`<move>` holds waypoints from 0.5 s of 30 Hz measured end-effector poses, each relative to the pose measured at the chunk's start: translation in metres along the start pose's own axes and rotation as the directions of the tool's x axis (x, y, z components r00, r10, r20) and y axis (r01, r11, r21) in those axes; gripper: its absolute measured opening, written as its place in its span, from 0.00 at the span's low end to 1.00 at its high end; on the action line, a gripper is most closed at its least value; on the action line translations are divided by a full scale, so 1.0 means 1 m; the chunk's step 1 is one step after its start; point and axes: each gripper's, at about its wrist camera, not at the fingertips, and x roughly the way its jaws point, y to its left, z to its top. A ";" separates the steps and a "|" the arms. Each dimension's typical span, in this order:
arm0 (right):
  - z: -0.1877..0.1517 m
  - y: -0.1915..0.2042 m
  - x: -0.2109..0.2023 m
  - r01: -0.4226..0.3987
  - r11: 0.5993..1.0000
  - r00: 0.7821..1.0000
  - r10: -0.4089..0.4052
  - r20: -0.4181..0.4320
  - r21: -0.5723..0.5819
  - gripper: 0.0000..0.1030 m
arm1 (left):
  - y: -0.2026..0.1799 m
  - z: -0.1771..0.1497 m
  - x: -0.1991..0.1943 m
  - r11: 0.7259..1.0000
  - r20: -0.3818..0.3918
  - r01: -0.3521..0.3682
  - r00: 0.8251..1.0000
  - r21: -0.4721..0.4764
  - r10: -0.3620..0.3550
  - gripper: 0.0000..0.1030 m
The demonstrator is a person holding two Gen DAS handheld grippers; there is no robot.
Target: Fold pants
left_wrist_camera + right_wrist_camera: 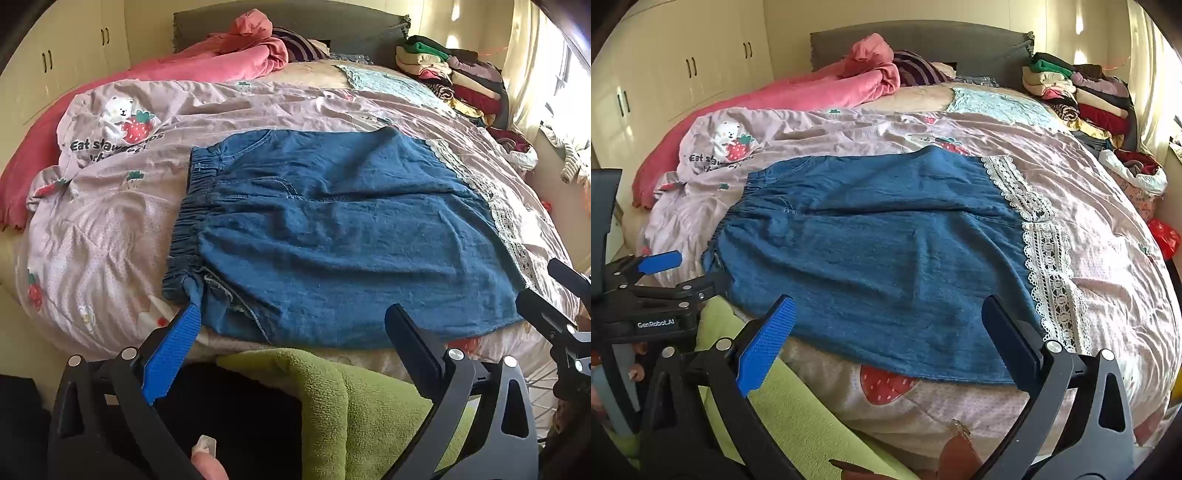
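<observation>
Blue denim pants [332, 229] lie flat on the bed, elastic waistband [192, 221] to the left and white lace hem [491, 206] to the right. My left gripper [295, 314] hovers open over their near edge, its blue-padded fingertip [184, 332] at the near waistband corner. Nothing sits between its fingers. In the right wrist view the pants [886, 240] fill the middle, lace hem [1045, 258] on the right. My right gripper [888, 306] is open above the near edge by the hem and grips nothing. The left gripper [690, 273] shows at the left of that view.
A pink strawberry-print quilt [1108, 221] covers the bed. A red blanket [812, 92] lies far left and a pile of folded clothes [1082, 92] far right. Green fleece [351, 398] hangs at the near edge. Wardrobe doors [683, 74] stand to the left.
</observation>
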 end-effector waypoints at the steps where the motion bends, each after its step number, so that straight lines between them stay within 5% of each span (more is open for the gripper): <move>1: 0.000 0.000 0.000 0.001 1.000 1.000 -0.001 0.001 0.002 0.92 | 0.000 0.000 0.000 1.000 -0.004 0.003 1.000 -0.004 -0.003 0.96; 15: 0.000 0.002 0.000 0.005 1.000 1.000 -0.005 0.003 -0.005 0.92 | 0.001 0.000 0.000 1.000 -0.004 0.002 1.000 -0.007 -0.002 0.96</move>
